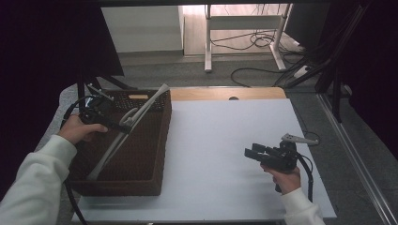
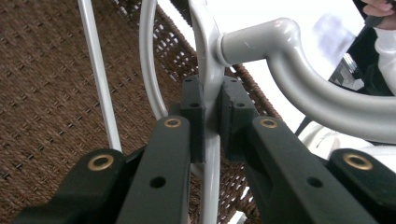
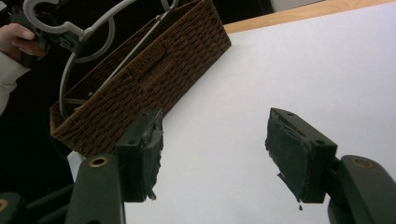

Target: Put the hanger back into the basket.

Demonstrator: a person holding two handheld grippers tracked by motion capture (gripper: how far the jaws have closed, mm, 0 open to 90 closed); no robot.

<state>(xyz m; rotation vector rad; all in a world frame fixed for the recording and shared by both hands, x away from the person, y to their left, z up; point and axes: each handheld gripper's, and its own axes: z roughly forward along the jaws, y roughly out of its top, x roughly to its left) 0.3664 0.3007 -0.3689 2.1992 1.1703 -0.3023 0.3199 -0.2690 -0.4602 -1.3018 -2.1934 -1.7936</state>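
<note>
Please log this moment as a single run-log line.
left gripper: shut on hanger | hanger: over basket | right gripper: open, empty, above table

Basket at the table's left, hanger across it, one gripper at each side.

The basket (image 1: pixel 136 154) stands on the left part of the table (image 1: pixel 225 154), its far end near the table's back edge. A hanger (image 1: pixel 123 136) lies slantwise over the basket, one end resting on the far right corner of the rim, the other down inside near the front left wall. The left gripper (image 1: pixel 123 127) reaches in from the basket's left side (its jaws sit on either side of the hanger's frame, just below the hook's neck). The right gripper (image 1: pixel 251 153) hangs over the table's right part, well apart from the basket, with nothing between its jaws.
</note>
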